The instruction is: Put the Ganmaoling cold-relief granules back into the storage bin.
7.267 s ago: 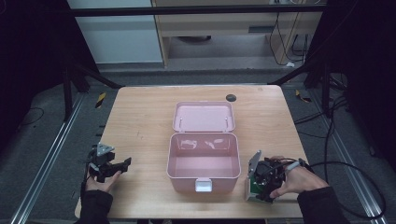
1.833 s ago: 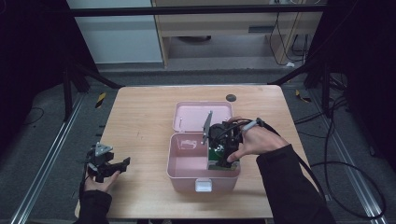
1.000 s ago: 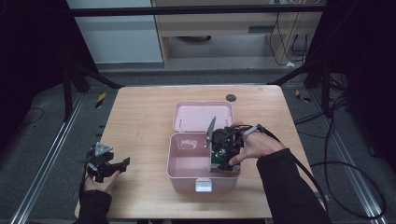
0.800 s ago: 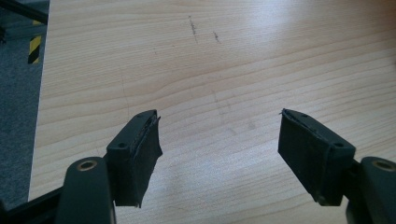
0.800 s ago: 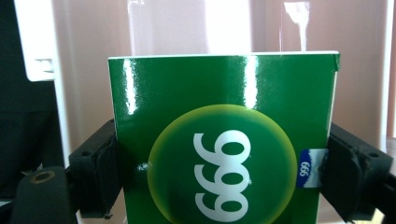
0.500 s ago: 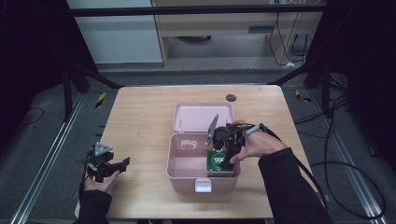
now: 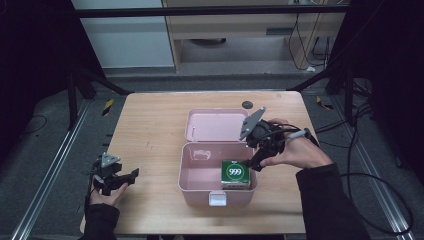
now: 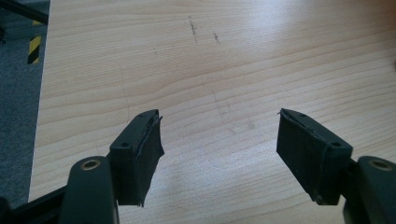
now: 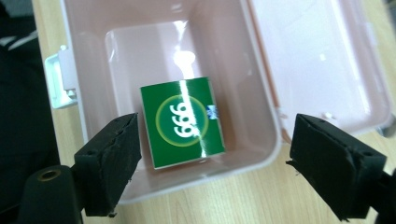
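Having set the green box (image 7: 235,173) inside the pink case (image 7: 194,182), your right gripper (image 7: 257,162) hovers above it, jaws apart and empty, the lid (image 7: 215,125) not yet closed, your left gripper (image 7: 131,176) open.

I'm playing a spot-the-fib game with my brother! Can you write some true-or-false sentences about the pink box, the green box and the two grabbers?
1. The green box lies inside the pink box. True.
2. The pink box's lid is shut. False: it lies open behind the box.
3. The right gripper squeezes the green box. False: its jaws stand apart above it, touching nothing.
4. The left gripper is open over bare table. True.
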A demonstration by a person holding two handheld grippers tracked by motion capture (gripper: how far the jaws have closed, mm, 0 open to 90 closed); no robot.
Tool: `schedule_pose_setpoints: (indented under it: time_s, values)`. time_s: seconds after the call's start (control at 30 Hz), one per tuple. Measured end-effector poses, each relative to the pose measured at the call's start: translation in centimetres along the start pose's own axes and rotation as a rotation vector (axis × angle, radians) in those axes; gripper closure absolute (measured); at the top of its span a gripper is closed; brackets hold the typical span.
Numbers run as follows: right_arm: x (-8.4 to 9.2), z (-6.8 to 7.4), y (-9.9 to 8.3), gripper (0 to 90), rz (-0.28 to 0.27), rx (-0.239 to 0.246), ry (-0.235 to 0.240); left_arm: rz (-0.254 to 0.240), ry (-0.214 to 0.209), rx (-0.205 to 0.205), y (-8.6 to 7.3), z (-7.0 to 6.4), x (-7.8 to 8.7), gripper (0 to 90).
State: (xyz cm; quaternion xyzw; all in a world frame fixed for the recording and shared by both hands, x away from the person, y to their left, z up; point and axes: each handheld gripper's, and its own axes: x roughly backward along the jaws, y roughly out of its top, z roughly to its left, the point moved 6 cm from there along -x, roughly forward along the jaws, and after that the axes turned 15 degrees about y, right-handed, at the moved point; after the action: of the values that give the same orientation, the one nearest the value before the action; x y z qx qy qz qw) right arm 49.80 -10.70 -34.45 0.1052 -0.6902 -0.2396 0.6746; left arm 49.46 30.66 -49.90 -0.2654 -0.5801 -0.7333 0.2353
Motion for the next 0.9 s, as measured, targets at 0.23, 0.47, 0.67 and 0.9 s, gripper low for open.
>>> schedule_pose_setpoints:
  time_s: [0.23,0.47,0.67,0.9]
  values:
    - [1.5,-0.9,-3.0,21.8,-0.092,-0.104,-0.094,0.003,-0.002,-0.002,-0.1,-0.1,0.0,33.0]
    - [1.2,-1.5,-6.5,23.5,-0.132,-0.203,-0.156,0.004,0.001,-0.004,-0.1,-0.2,0.0,34.6]
    - [-1.0,-2.1,-10.4,19.1,-0.197,-0.332,-0.266,0.008,0.002,-0.009,-0.1,-0.3,-0.1,35.0]
    - [-3.4,-2.6,-14.3,12.3,-0.301,-0.473,-0.327,0.009,0.004,-0.013,-0.2,-0.4,-0.1,34.8]
